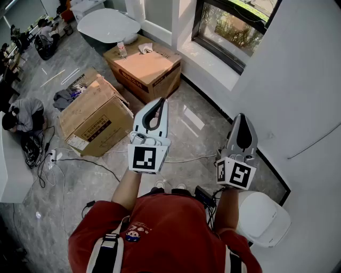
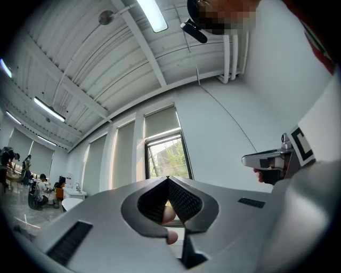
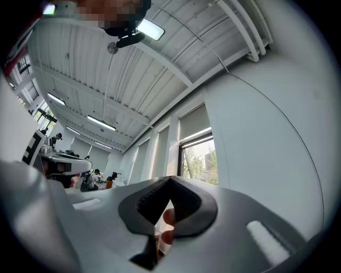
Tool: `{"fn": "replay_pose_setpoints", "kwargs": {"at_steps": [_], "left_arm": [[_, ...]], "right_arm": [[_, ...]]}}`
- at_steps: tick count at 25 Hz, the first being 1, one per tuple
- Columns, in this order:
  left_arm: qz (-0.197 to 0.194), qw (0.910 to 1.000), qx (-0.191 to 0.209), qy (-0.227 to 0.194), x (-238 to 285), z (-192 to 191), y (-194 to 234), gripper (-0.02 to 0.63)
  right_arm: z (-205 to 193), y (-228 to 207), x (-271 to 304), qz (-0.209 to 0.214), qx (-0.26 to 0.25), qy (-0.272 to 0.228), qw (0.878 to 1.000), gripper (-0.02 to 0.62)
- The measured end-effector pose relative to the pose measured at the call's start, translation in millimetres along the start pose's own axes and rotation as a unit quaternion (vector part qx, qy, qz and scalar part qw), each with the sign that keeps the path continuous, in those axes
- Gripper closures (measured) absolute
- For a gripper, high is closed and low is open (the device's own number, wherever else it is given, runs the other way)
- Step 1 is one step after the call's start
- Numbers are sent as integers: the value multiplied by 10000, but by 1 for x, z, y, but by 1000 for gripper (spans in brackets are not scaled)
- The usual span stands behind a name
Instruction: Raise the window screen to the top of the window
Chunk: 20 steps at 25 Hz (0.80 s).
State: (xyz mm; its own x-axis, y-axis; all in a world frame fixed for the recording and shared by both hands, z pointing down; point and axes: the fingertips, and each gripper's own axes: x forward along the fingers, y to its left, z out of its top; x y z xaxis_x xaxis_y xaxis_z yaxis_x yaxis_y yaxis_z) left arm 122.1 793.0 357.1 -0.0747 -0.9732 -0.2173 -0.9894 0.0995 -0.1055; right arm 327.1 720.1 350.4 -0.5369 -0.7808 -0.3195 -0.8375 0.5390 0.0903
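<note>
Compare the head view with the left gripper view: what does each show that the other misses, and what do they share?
Only the head view shows the two cardboard boxes and the cables on the floor.

Only the left gripper view shows the ceiling with its lamp, and the screen covering the upper part of the window.

Both show that window, though the head view cuts off its top. Both also show the left gripper and right gripper, jaws together on nothing.

red short-sleeved shirt (image 1: 170, 229), grey harness straps (image 1: 109, 251). grey plastic left gripper (image 1: 161, 101) and right gripper (image 1: 241, 116): black-padded jaws, black-white marker cubes (image 1: 145, 158).
</note>
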Motion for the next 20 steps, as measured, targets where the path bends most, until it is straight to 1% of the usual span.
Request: {"fn": "replay_pose_setpoints", "kwargs": {"at_steps": [5,8,12,15,18,20], "left_arm": [[9,9999,29,-95,7,0,-13,600],[-36,10000,19,9,11,-3,-24,600],[0,10000,-27,-4,19,-7,-36,600],[35,10000,-52,69,22,-12,-50,600],[40,9998,26,194,23,-17,-63,600],[64,9997,63,205,23,-18,-70,600]], "right_arm": [[-3,-13,-2,14,-62,9,10000,586],[-6,-23,-4,-1,-15,14,10000,586],[-14,-36,-5,9,41,32,10000,586],[-20,-47,-11,-8,152,-16,9999,586],[-30,-57,-17,-7,301,-10,9995,586],[-34,-64,-20,-3,341,21,9994,586]]}}
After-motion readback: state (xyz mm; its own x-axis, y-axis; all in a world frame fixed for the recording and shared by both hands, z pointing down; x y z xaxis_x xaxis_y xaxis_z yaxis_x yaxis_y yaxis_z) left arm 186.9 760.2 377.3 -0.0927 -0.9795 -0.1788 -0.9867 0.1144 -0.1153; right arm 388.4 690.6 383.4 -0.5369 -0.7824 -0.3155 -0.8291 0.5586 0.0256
